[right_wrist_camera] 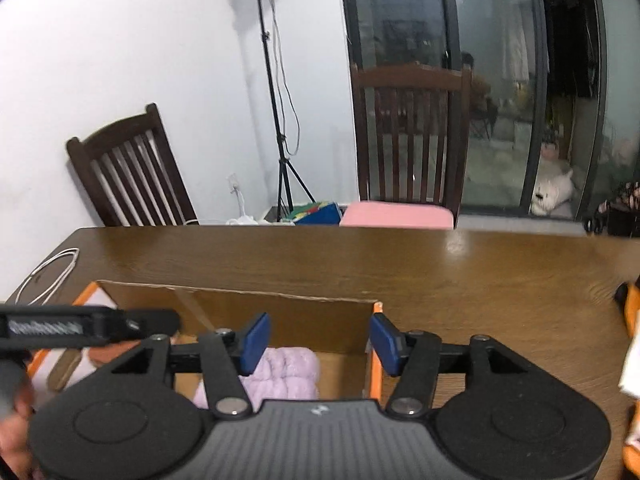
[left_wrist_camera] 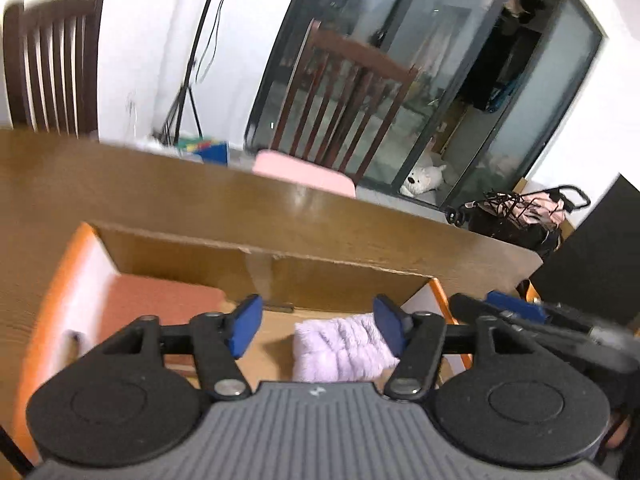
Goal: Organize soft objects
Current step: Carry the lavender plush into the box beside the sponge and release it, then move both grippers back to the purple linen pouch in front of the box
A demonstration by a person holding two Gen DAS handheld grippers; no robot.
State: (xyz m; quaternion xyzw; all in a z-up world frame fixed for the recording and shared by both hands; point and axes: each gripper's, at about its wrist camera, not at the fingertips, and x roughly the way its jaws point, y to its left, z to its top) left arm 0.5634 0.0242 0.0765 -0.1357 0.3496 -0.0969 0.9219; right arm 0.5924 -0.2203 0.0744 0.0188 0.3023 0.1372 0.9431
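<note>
My left gripper [left_wrist_camera: 318, 326] hangs over the cardboard box [left_wrist_camera: 256, 256] on the counter [left_wrist_camera: 160, 192], blue fingers [left_wrist_camera: 246, 330] spread and empty; inside the box a fluffy lilac cloth [left_wrist_camera: 340, 348] lies beneath them; a folded reddish cloth [left_wrist_camera: 160, 300] lies at the box's left; my right gripper [left_wrist_camera: 520, 312] crosses its right edge.

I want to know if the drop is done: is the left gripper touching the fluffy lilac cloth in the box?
Cannot tell. In the left wrist view the left gripper stands open; one pad overlaps the lilac cloth.
</note>
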